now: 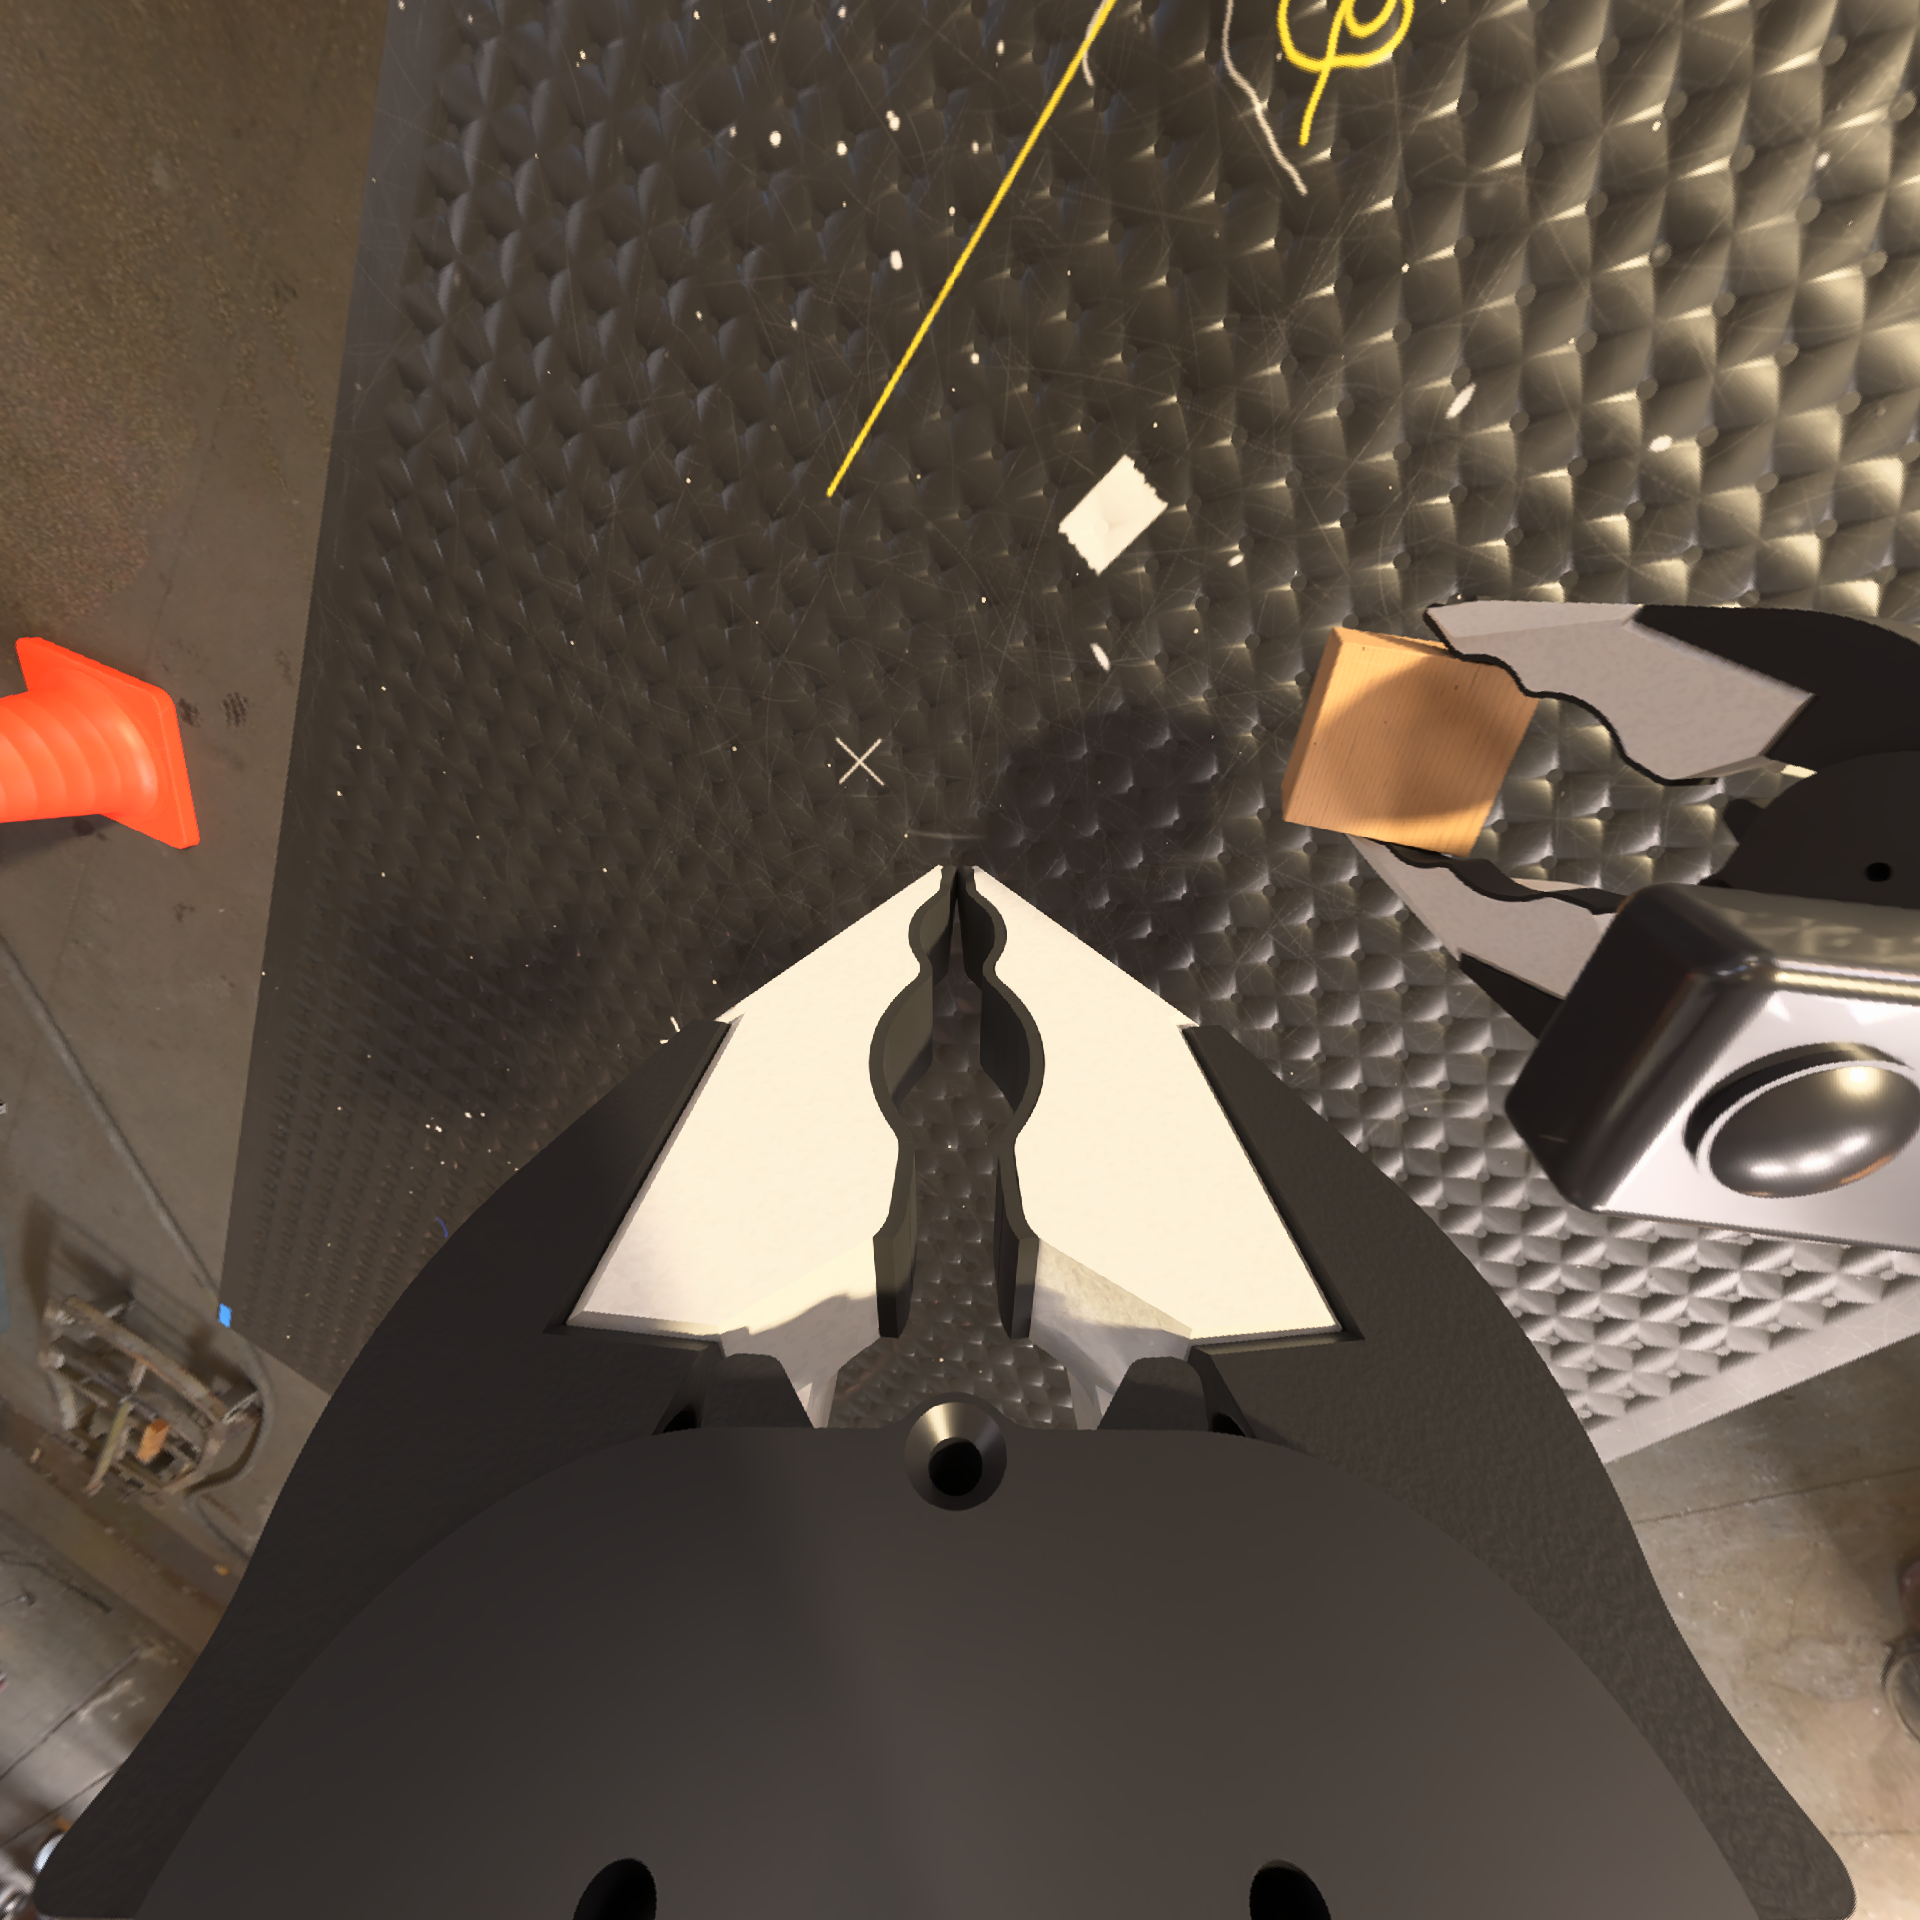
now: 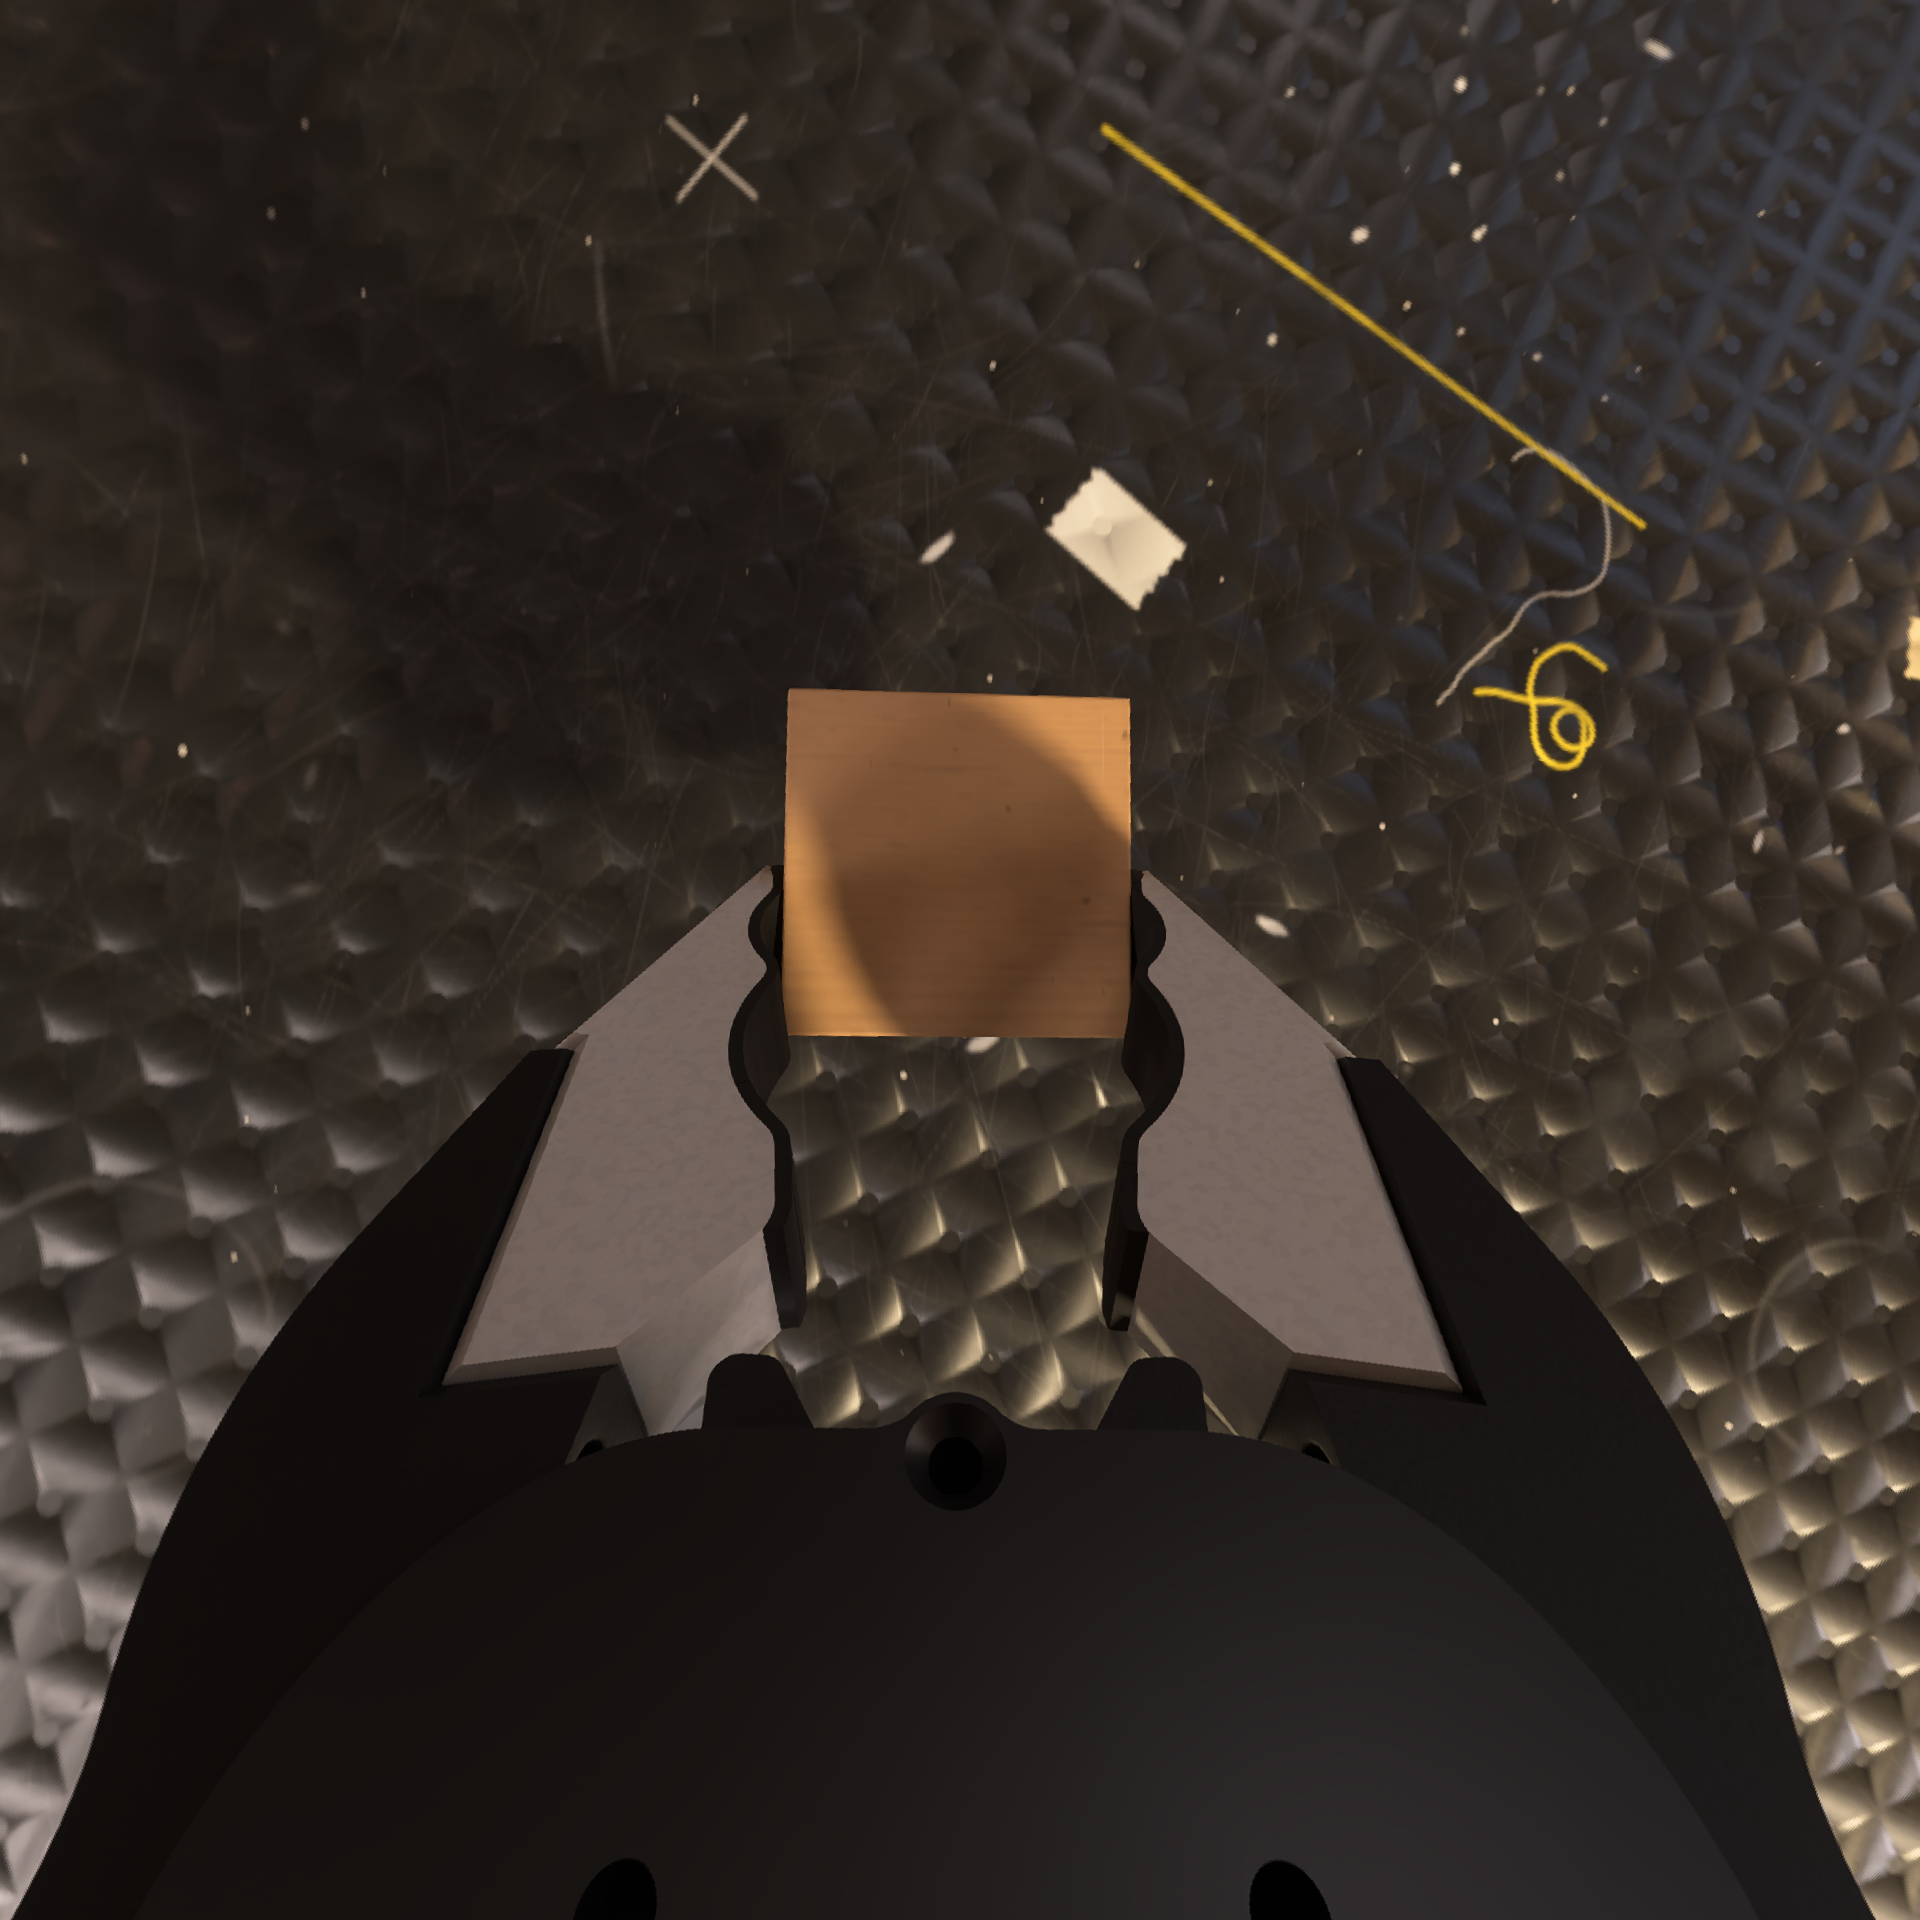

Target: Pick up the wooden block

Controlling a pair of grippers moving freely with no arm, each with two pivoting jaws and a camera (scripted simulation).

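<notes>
The wooden block (image 2: 956, 862) is a light brown cube held between the tips of my right gripper (image 2: 956, 883), which is shut on its two sides. It hangs above the dark studded mat. In the left wrist view the block (image 1: 1403, 743) shows at the right, clamped by the right gripper (image 1: 1455, 753). My left gripper (image 1: 956, 873) is shut and empty, its tips touching, above the mat to the left of the block.
The dark studded mat (image 1: 727, 416) carries a white X mark (image 1: 860, 762), a white paper scrap (image 1: 1112, 514), a straight yellow line (image 1: 966, 249) and a yellow curl (image 2: 1553, 712). An orange cone (image 1: 94, 743) lies on the concrete floor at the left.
</notes>
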